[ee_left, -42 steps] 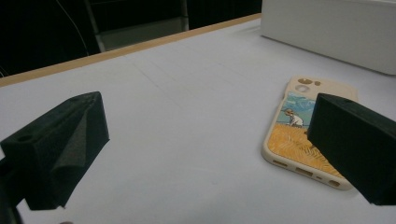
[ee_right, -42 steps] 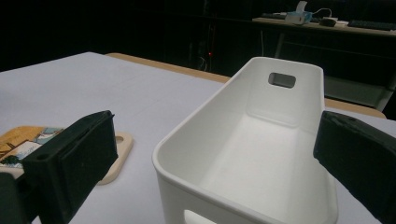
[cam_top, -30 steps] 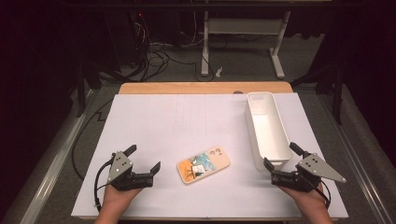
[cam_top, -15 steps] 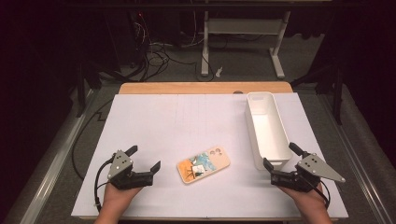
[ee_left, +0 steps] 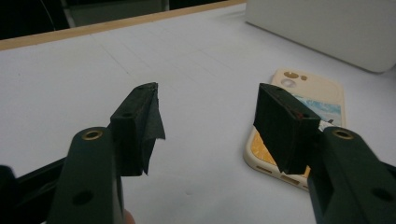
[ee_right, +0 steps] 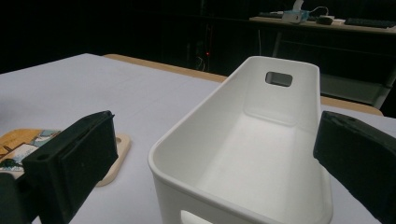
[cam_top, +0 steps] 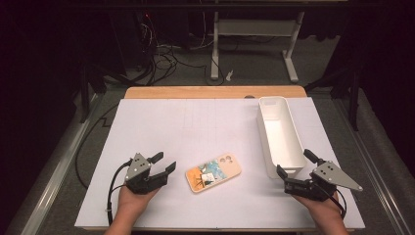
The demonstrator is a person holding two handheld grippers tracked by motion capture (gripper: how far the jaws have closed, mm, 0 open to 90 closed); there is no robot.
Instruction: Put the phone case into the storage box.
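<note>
With jaws just narrowed but empty, the left gripper (cam_top: 163, 163) should straddle the cream picture-backed phone case (cam_top: 213, 172) near the tabletop's front edge, while the wide-open right gripper (cam_top: 293, 168) waits by the white plastic bin (cam_top: 280, 133).

Overhead light is hitting the white table (cam_top: 210, 127) evenly, so I'm getting barely any shadows, while the room behind is going nearly black. My claw cams are looking soft: the jaws up close are blurring and the bin (ee_right: 261, 154) is glowing a bit
</note>
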